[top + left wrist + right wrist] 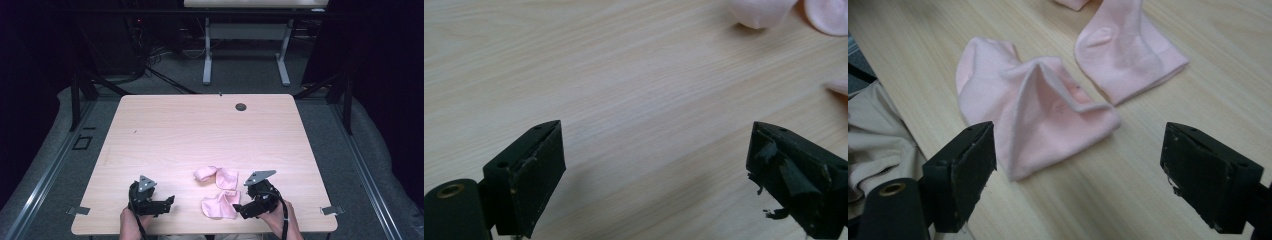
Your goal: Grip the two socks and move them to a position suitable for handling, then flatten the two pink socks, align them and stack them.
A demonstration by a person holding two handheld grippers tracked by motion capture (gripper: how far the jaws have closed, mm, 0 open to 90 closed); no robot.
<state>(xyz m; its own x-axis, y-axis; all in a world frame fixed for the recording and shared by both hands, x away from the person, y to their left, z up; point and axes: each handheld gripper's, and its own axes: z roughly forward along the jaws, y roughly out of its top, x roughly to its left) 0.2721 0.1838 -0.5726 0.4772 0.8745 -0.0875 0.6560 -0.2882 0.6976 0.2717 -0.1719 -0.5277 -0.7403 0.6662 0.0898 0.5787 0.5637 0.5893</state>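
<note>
Two pink socks lie near the table's front edge, right of centre. The farther sock lies flat. The nearer sock is crumpled into a raised fold. My right gripper stands open just right of the nearer sock, jaws pointing at it and not touching it. My left gripper is open over bare wood to the left of the socks, with nothing between its jaws. Bits of pink sock show at the top right of the left gripper view.
The light wooden table has a round cable hole near its far edge. Metal clips stick out at both front corners. A person's beige trousers show past the front edge. Another table's legs stand beyond.
</note>
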